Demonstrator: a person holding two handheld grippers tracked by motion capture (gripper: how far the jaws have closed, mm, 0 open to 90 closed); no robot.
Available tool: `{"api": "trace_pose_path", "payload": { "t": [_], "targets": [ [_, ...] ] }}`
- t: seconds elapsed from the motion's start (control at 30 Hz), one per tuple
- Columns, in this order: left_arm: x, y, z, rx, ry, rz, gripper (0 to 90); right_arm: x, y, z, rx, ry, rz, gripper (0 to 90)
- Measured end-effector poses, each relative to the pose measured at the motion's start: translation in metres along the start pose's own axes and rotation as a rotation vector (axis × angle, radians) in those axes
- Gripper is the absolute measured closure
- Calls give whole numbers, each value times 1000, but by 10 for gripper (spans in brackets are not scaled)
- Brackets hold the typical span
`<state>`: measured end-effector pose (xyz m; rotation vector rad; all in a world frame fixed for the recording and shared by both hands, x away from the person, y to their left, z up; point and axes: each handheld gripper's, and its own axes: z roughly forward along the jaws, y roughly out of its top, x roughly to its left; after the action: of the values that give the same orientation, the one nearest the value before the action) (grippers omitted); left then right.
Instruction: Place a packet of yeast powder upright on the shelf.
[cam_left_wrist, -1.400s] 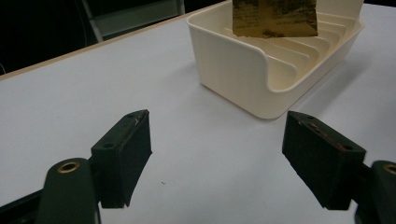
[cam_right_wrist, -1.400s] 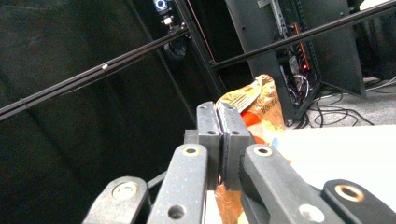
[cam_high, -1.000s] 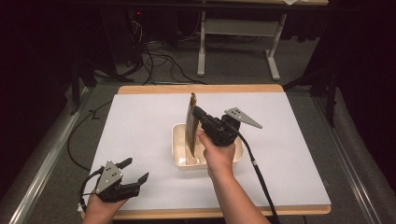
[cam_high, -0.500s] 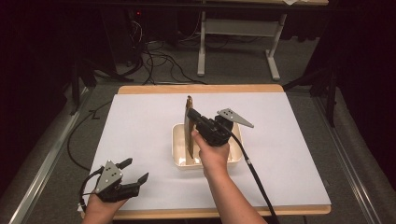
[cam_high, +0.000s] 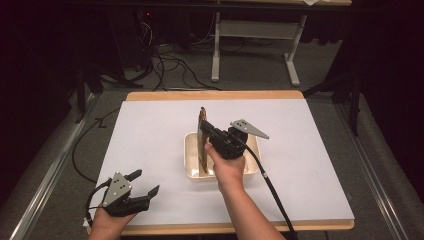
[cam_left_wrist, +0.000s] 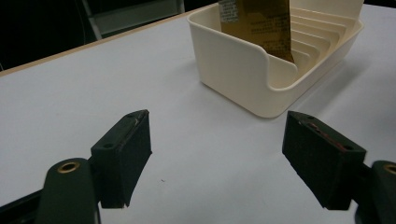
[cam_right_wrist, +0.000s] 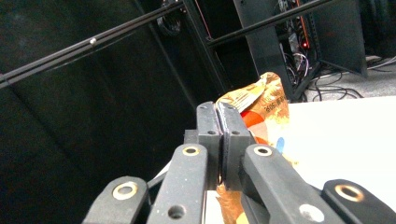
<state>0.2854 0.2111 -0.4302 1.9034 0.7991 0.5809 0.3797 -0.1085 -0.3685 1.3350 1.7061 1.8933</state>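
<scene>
The right gripper (cam_high: 206, 131) is clamping its jaws flat together on the upper part of a thin gold packet (cam_high: 201, 145), which is standing on edge with its bottom end sitting inside a cream tray (cam_high: 190, 157) near the middle of the white table (cam_high: 150, 130). In the left gripper view the tray (cam_left_wrist: 233, 60) is showing a row of ribbed slots along its inner wall, and the packet (cam_left_wrist: 261, 21) is resting among them, its top cut off by the frame edge. In the right gripper view the packet (cam_right_wrist: 261, 105) is sticking out beyond the closed jaws at about 1 o'clock, crumpled, its print too blurred to read. The left gripper (cam_high: 142, 182) is hovering near the table's front edge at about 8 o'clock from the tray, jaws spread wide with nothing between them. Its cable is looping off past the table edge into shadow.
</scene>
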Motion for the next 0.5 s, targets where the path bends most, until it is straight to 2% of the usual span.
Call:
{"api": "trace_pose_path", "payload": {
  "t": [0.5],
  "targets": [
    [0,0,1,6,-1,3,241,-4,-18,-7,29,2,-6,896]
  ]
}}
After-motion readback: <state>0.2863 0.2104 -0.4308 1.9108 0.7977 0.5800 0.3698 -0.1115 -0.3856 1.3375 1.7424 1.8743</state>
